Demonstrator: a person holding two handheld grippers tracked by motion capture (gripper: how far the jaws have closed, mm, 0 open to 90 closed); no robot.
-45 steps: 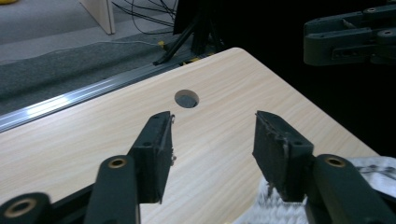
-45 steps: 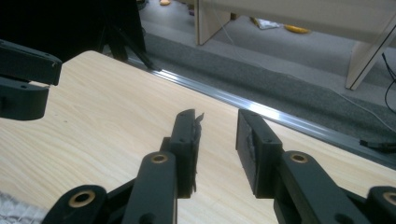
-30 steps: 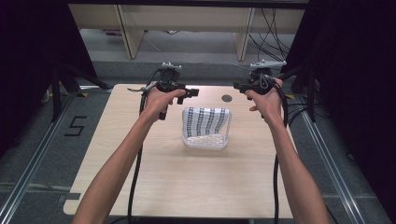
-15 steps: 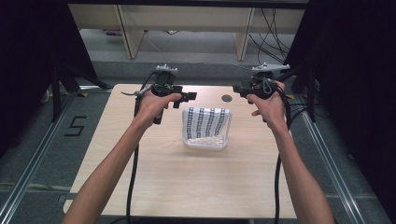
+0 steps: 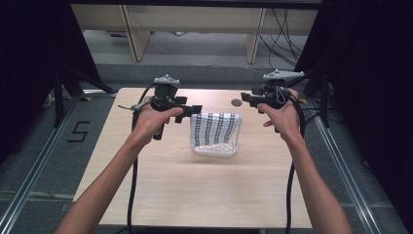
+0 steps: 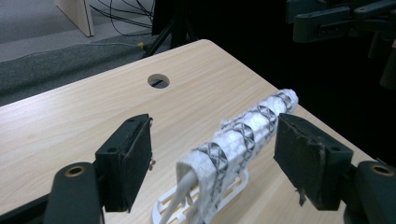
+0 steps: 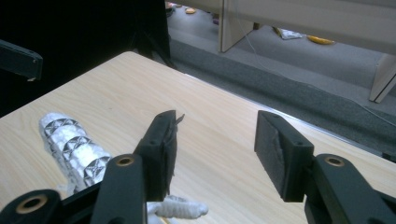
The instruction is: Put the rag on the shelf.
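A white cloth with a black pattern (image 5: 215,129) hangs over a small white plastic stand (image 5: 214,150) in the middle of the wooden table (image 5: 195,195). My left gripper (image 5: 191,111) is at the cloth's upper left corner. In the left gripper view the jaws (image 6: 215,140) stand open on both sides of the cloth's folded top (image 6: 245,135), and the pads do not touch it; they have just been opening. My right gripper (image 5: 247,99) hovers off the cloth's upper right corner. Its jaws (image 7: 217,140) are open over bare table and have just been opening, with the cloth (image 7: 74,144) to their left.
A round cable hole (image 5: 236,103) lies in the table near the far edge, between the two grippers. White cords (image 7: 180,208) trail from the cloth's end. Black curtains flank the table, and shelf legs and cables stand on the floor beyond.
Both hands have drawn slightly outward, the left one leftward and the right one rightward, and both pairs of jaws are wider. The cloth stays draped on its stand.
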